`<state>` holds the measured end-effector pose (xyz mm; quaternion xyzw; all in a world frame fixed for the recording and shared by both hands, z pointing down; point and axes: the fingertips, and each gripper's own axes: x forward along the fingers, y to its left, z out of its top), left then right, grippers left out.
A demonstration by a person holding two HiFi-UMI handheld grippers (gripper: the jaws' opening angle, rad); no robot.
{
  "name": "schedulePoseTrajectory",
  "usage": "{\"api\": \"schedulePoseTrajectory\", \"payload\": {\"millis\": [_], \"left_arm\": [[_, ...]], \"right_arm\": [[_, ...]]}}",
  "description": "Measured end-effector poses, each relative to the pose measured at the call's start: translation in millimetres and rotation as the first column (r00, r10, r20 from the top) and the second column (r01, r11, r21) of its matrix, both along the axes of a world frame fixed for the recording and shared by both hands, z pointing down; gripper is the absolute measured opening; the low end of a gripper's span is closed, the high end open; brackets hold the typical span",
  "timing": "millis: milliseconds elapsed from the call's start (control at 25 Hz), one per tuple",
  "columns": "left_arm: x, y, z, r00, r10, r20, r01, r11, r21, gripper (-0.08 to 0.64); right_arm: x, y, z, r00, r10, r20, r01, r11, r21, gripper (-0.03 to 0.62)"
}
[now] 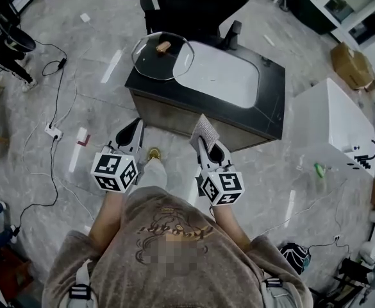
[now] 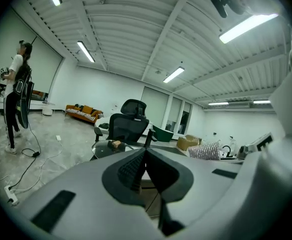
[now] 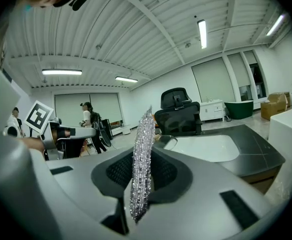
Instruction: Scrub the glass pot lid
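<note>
Grey, marbled floor (image 1: pixel 104 108) fills this open room under a ribbed ceiling with strip lights, and both grippers are held out low in front of the person. In the left gripper (image 1: pixel 137 124) the jaws are pressed fully together with nothing between them, as the left gripper view shows at its tips (image 2: pixel 145 151). The right gripper (image 1: pixel 203 144) is clamped on a silvery mesh scrubbing pad (image 1: pixel 205 131), which stands edge-on between the pads and rises above the jaw tips in the right gripper view (image 3: pixel 142 159). Each gripper carries its marker cube close to the person's hand, the left cube (image 1: pixel 115 171) and the right cube (image 1: pixel 220 187). Ahead of both tools, well apart from them, stands a black counter (image 1: pixel 272 85) with a white sink basin (image 1: pixel 220 79) set in its top. The glass pot lid (image 1: pixel 168 63) lies on the counter's far left corner, just beside the basin, its rim reaching past the counter edge and its light brown knob (image 1: pixel 163 46) pointing up. A black office chair (image 1: pixel 197 8) stands behind the counter. To the right is a white block (image 1: pixel 341 124), with a cardboard box (image 1: pixel 352 66) beyond it. Cables and a power strip (image 1: pixel 54 132) lie on the floor at left. Another person (image 2: pixel 16 94) stands far off in the left gripper view.
</note>
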<state>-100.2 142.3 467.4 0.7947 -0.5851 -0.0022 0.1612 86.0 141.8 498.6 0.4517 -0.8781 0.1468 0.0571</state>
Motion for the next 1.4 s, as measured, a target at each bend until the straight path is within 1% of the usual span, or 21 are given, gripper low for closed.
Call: {"api": "schedulePoseTrajectory", "payload": {"millis": [120, 200, 360, 440, 520, 720, 840, 880, 920, 1000, 1040, 1160, 1280, 1400], "left_arm": [[-17, -48, -2, 1.000, 0.017, -0.005, -0.017, 1.000, -0.020, 0.018], [-26, -81, -5, 0.999, 0.031, 0.006, -0.031, 0.999, -0.024, 0.018], [-37, -138, -10, 0.995, 0.069, 0.073, -0.066, 0.997, -0.033, 0.018], [-39, -156, -9, 0.991, 0.091, 0.096, -0.086, 0.995, -0.052, 0.018], [-41, -172, -9, 0.989, 0.108, 0.096, -0.102, 0.993, -0.066, 0.020], [-39, -205, -9, 0.986, 0.126, 0.108, -0.119, 0.990, -0.071, 0.020], [-33, -223, -8, 0.984, 0.138, 0.116, -0.130, 0.989, -0.072, 0.023], [-32, -229, -8, 0.984, 0.141, 0.112, -0.134, 0.988, -0.072, 0.078], [-30, -236, -8, 0.984, 0.142, 0.110, -0.135, 0.988, -0.071, 0.169], [-29, -251, -8, 0.983, 0.138, 0.124, -0.130, 0.989, -0.067, 0.210], [-28, -257, -6, 0.981, 0.139, 0.137, -0.131, 0.989, -0.068, 0.220], [-25, -275, 6, 0.971, 0.170, 0.171, -0.154, 0.983, -0.099, 0.222], [-22, -295, 19, 0.956, 0.199, 0.213, -0.174, 0.976, -0.131, 0.222], [-23, -318, 38, 0.942, 0.214, 0.259, -0.176, 0.971, -0.162, 0.222]], "right_arm": [[-20, -45, -6, 1.000, 0.000, 0.006, 0.000, 1.000, -0.001, 0.080], [-32, -75, -9, 1.000, 0.008, 0.002, -0.008, 1.000, -0.005, 0.080], [-46, -126, -13, 0.999, 0.038, -0.007, -0.038, 0.999, -0.011, 0.080], [-49, -143, -16, 0.998, 0.057, -0.007, -0.058, 0.998, -0.012, 0.080], [-50, -157, -19, 0.997, 0.074, -0.007, -0.074, 0.997, -0.014, 0.080], [-44, -186, -16, 0.994, 0.111, -0.016, -0.111, 0.993, -0.033, 0.080], [-40, -203, -15, 0.993, 0.116, -0.015, -0.116, 0.992, -0.041, 0.080], [-39, -209, -14, 0.994, 0.112, -0.015, -0.113, 0.993, -0.044, 0.080], [-39, -216, -14, 0.994, 0.107, -0.016, -0.107, 0.993, -0.045, 0.080], [-40, -229, -14, 0.996, 0.091, -0.020, -0.092, 0.995, -0.045, 0.080], [-41, -235, -14, 0.996, 0.085, -0.021, -0.086, 0.995, -0.045, 0.080], [-42, -251, -14, 0.997, 0.074, -0.015, -0.074, 0.996, -0.044, 0.080], [-40, -264, -12, 0.997, 0.072, -0.007, -0.072, 0.996, -0.048, 0.080], [-37, -276, -8, 0.997, 0.074, -0.002, -0.074, 0.996, -0.056, 0.080]]}}
